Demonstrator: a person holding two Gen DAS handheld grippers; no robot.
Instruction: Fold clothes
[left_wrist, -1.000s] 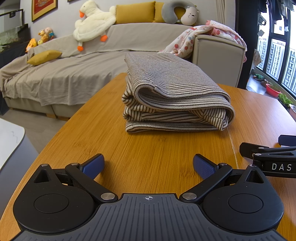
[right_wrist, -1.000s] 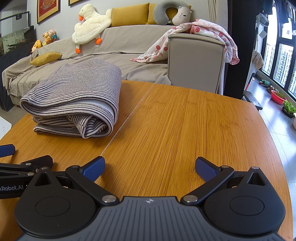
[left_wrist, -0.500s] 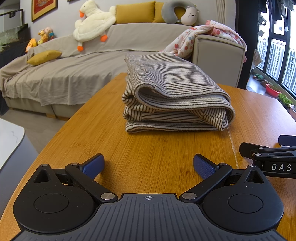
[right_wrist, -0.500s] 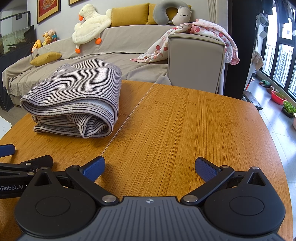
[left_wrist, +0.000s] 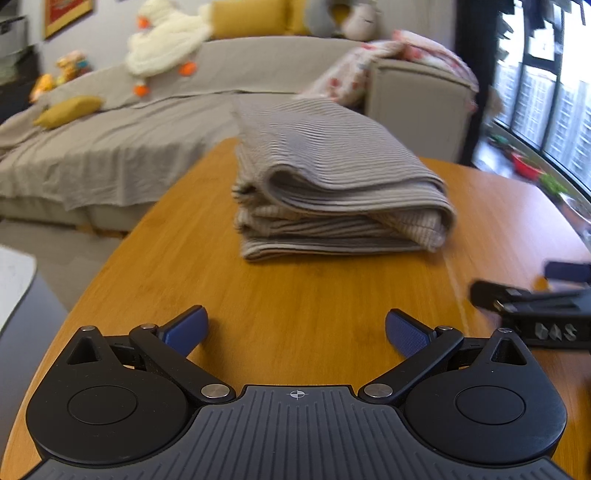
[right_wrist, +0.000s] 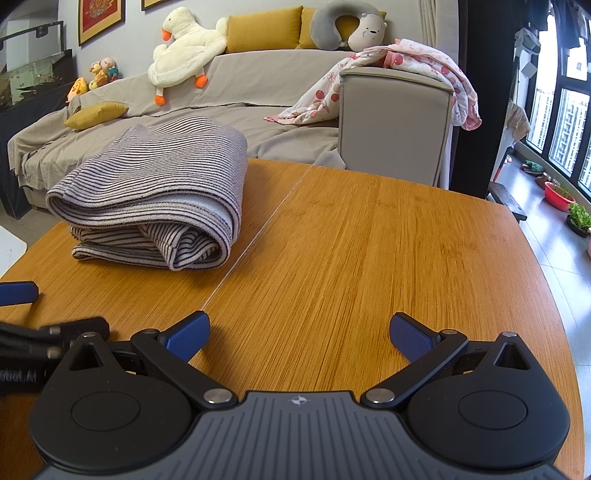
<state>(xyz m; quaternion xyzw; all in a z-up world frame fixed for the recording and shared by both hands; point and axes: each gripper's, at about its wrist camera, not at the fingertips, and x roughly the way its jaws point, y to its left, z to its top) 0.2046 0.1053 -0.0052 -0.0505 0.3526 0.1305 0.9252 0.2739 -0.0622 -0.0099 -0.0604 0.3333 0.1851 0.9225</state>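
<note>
The left claw (left_wrist: 294, 328) hovered low over the wooden surface (left_wrist: 314, 306) with its blue pads (left_wrist: 186, 326) spread wide and nothing between them. Straight ahead of it, well apart from the fingertips, lay the folded striped garment (left_wrist: 332, 192) — a thick stack of grey-and-cream layers with its rounded fold toward the claw's right. That view was smeared with motion blur. Off to this claw's right, at the frame edge, the dark body of the other tool showed beside it.

The right claw (right_wrist: 300, 332) was likewise released, blue pads (right_wrist: 410, 336) splayed and holding nothing, just above the bare surface (right_wrist: 369, 258). The striped garment (right_wrist: 155, 192) sat ahead and to its left, resting flat on the surface just left of the thin seam (right_wrist: 255, 236) that ran away from the claw's left pad — the stack's edge lay close beside that line. The left claw (right_wrist: 14, 293) poked in at this view's left edge.

Beyond the surface, further ahead of both claws, stood a sofa under a grey cover (right_wrist: 221, 92), with a plush duck (right_wrist: 184, 40), mustard cushions (right_wrist: 264, 27) and a neck pillow (right_wrist: 347, 29) along its back, and a floral blanket (right_wrist: 424, 70) draped over its armrest. To the far right were windows (right_wrist: 561, 110).
</note>
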